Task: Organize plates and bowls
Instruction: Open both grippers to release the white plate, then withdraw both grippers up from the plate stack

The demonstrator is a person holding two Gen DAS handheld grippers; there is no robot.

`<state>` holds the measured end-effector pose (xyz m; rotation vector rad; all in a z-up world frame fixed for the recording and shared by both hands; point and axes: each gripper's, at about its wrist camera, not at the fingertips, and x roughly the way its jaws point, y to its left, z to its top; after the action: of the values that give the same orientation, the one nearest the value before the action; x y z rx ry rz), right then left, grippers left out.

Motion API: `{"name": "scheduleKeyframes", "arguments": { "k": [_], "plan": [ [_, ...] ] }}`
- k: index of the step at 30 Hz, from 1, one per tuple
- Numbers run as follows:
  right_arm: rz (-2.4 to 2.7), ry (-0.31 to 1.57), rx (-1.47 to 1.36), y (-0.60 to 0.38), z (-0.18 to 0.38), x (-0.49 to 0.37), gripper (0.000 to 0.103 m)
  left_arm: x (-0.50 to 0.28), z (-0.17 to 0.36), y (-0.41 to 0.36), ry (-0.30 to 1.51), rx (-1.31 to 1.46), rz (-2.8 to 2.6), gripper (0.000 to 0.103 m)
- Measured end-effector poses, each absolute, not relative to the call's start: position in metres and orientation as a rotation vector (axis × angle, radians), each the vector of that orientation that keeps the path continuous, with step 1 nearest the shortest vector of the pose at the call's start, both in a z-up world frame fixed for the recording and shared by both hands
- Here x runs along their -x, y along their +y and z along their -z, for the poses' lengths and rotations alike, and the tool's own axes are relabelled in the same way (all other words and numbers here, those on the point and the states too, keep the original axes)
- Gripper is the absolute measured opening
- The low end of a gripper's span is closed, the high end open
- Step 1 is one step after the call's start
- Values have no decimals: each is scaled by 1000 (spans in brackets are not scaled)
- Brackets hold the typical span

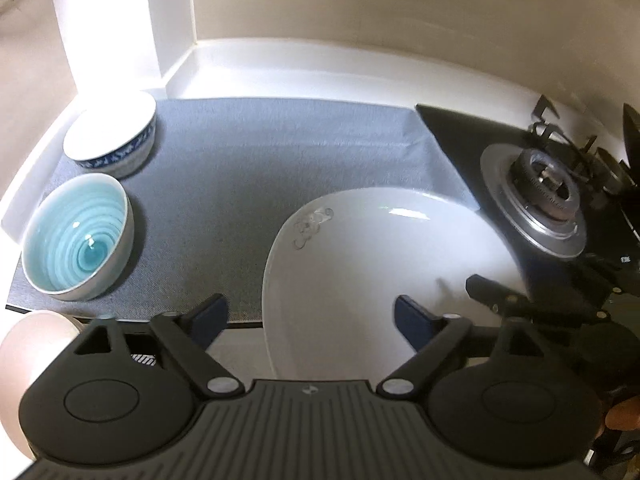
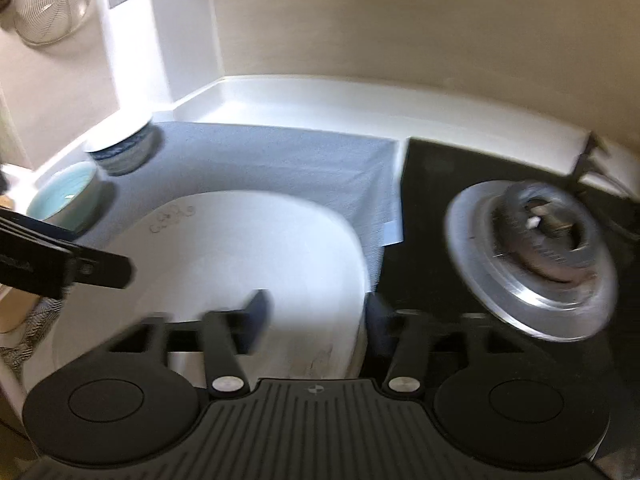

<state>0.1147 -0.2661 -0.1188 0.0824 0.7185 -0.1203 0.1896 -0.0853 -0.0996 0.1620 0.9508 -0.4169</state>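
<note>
The large white plate (image 1: 384, 264) lay on the grey mat (image 1: 256, 148) at the front right of the surface (image 1: 304, 68), its near rim hanging past the mat's front edge. In the left wrist view the left tongs (image 1: 310, 312) stood apart, the right finger over the plate's near rim at about 5 o'clock of the plate and the left finger off to the plate's 8 o'clock, over the mat's edge; nothing was between them that they clamped. The right tongs (image 2: 316, 312) were likewise apart, astride the plate's right rim at roughly 4 o'clock in the right wrist view, one finger over the plate and the other beyond its edge over the black stove top (image 2: 432, 184). That view was blurred, so whether either finger touched the rim could not be told.

Two bowls stood well apart from the plate at its 10 o'clock: the turquoise bowl (image 1: 78, 236) nearer, and the blue-and-white bowl (image 1: 112, 136) just behind it toward the back corner. They stood side by side, not nested. The gas burner (image 1: 540, 196) sat at the plate's 2 o'clock.

Judging from this layout, the organizing looked to be at an early or middle stage: the bowls seemed grouped on the left, while the plate was not yet lifted or stacked and no other plates were in sight. Taking hold of the plate appeared to be the step in hand.
</note>
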Motion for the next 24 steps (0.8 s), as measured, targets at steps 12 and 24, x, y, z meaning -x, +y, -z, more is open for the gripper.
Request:
{"name": "scheduleKeyframes", "arguments": {
  "k": [12, 24],
  "plan": [
    [99, 773, -365, -275, 80, -79, 89, -141, 66, -45, 902, -117, 358, 103],
    [17, 707, -288, -193, 32, -40, 92, -94, 34, 17, 821, 6, 345, 103]
  ]
}}
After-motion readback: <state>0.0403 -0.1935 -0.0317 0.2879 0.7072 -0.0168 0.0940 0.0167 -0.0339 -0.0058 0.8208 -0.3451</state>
